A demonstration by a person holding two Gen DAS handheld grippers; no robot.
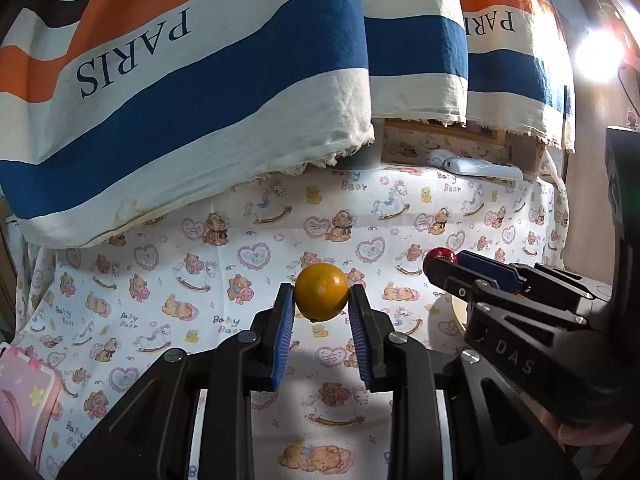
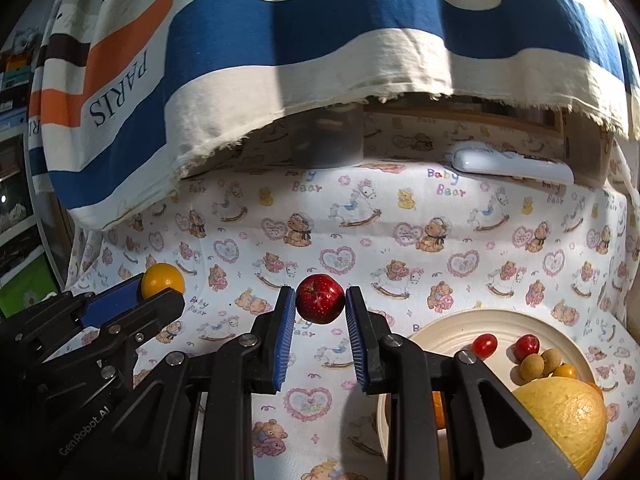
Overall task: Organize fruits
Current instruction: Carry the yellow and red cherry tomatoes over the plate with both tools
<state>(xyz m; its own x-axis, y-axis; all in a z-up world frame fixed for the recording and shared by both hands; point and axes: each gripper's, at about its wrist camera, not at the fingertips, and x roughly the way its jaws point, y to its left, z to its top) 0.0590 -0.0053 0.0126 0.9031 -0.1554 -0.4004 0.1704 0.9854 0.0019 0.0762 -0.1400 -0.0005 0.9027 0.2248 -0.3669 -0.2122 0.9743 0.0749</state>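
My left gripper (image 1: 322, 300) is shut on a small orange (image 1: 321, 291), held above the bear-print cloth. In the right wrist view that same gripper (image 2: 160, 282) comes in from the left with the orange (image 2: 163, 279) at its tips. My right gripper (image 2: 320, 300) is shut on a small red apple (image 2: 320, 298), also off the cloth. The left wrist view shows it at the right (image 1: 442, 262) with the apple (image 1: 441, 257) between its pads. A cream plate (image 2: 444, 330) at lower right holds a yellow melon (image 2: 564, 412), two red fruits, small brown fruits and an orange piece.
A striped "PARIS" cloth (image 2: 280, 60) hangs over the back of the table. A white remote-like object (image 2: 512, 164) lies at the back right, beside a dark container (image 2: 326, 140) under the cloth. A pink box (image 1: 24, 400) sits at the left edge. A bright lamp (image 1: 598, 54) glares top right.
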